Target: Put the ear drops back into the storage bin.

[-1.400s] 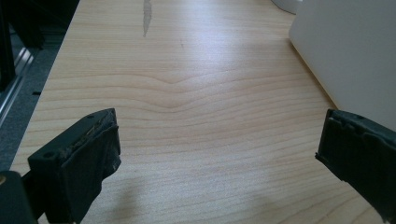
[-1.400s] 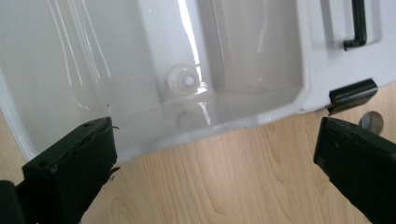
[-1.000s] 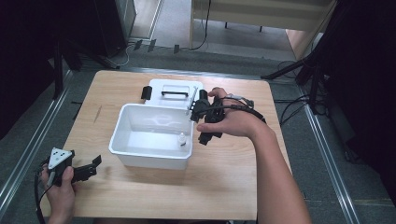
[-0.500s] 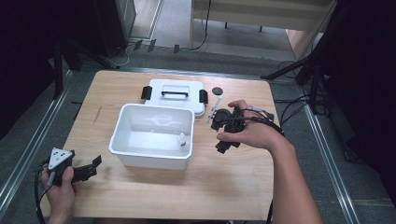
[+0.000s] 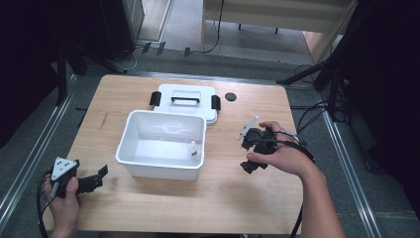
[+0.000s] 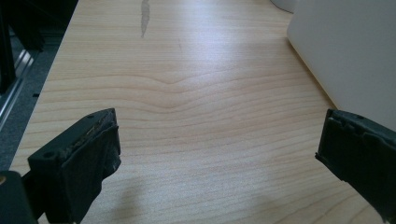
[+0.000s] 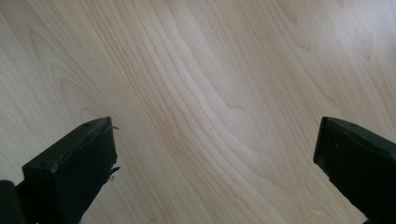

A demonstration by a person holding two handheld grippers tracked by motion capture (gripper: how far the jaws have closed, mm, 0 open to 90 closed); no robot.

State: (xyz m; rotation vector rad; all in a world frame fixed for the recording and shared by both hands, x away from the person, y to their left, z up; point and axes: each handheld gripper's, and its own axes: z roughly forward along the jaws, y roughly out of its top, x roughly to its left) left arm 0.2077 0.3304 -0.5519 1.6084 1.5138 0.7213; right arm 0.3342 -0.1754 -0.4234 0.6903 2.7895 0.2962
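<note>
A: Where's your left gripper (image 5: 94, 179) sitting?

B: Lower left of the high view, low over the table (image 5: 148, 203), jaws spread wide with nothing between them. In its own view bare wood runs between the jaws and the white bin's (image 6: 345, 56) wall fills the upper right.

A: And your right gripper (image 5: 250, 151)?

B: Right of centre, held in your hand (image 5: 282, 156), just off the bin's right side and not touching it. Its jaws stand wide apart too, empty, over plain wood grain.

A: What's in the bin (image 5: 161, 163)?

B: A small white bottle (image 5: 192, 148) stands upright in its right corner. Farther back, the bin's lid (image 5: 185, 101) with a black handle lies flat against the far wall, and a small dark disc (image 5: 230, 96) lies to its right
</note>
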